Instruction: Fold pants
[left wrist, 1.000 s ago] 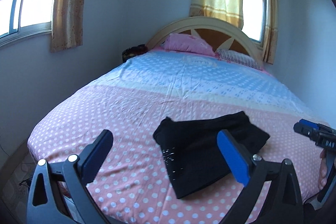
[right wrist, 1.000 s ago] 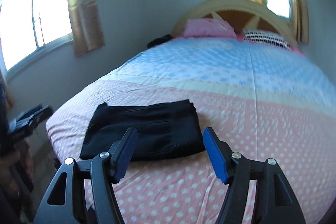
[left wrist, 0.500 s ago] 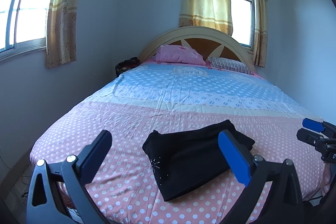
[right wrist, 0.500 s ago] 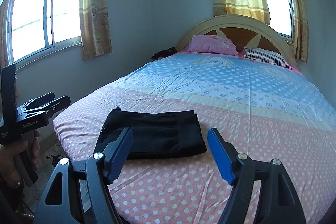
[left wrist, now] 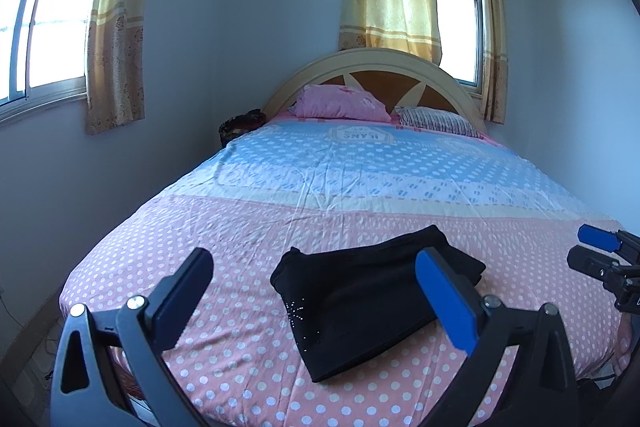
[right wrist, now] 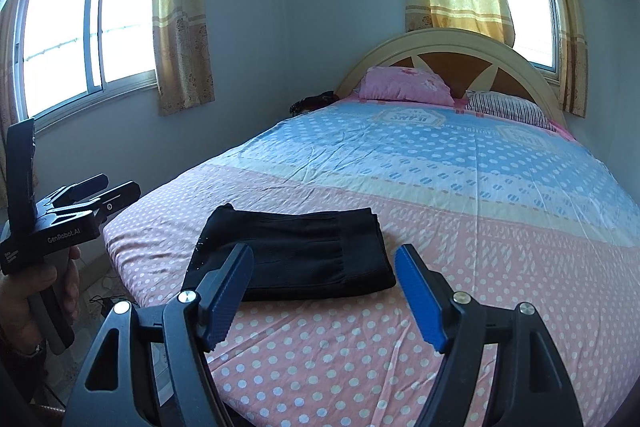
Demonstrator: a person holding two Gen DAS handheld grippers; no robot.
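Observation:
Black pants (left wrist: pixel 368 301) lie folded into a compact rectangle on the pink dotted foot of the bed (left wrist: pixel 248 227); they also show in the right wrist view (right wrist: pixel 304 253). My left gripper (left wrist: pixel 316 287) hangs open in the air, short of the pants and above the bed's near edge, holding nothing. My right gripper (right wrist: pixel 324 285) is open too, pulled back from the pants' near edge, empty. The left gripper (right wrist: pixel 108 193) appears again off the bed's left side, held by a hand (right wrist: pixel 24 299). The right gripper (left wrist: pixel 592 247) shows at the right edge.
A pink pillow (left wrist: pixel 340 103) and a striped pillow (left wrist: pixel 436 121) rest against the arched headboard (left wrist: pixel 376 67). A dark bundle (left wrist: pixel 240 123) sits beside the bed's far left corner. Curtained windows (right wrist: pixel 84 27) line the walls. Floor with cables (right wrist: pixel 100 301) lies below the bed's left edge.
Both grippers have drawn back and tilted up from the folded pants, so more of the room shows. The pants lie where they were, untouched.

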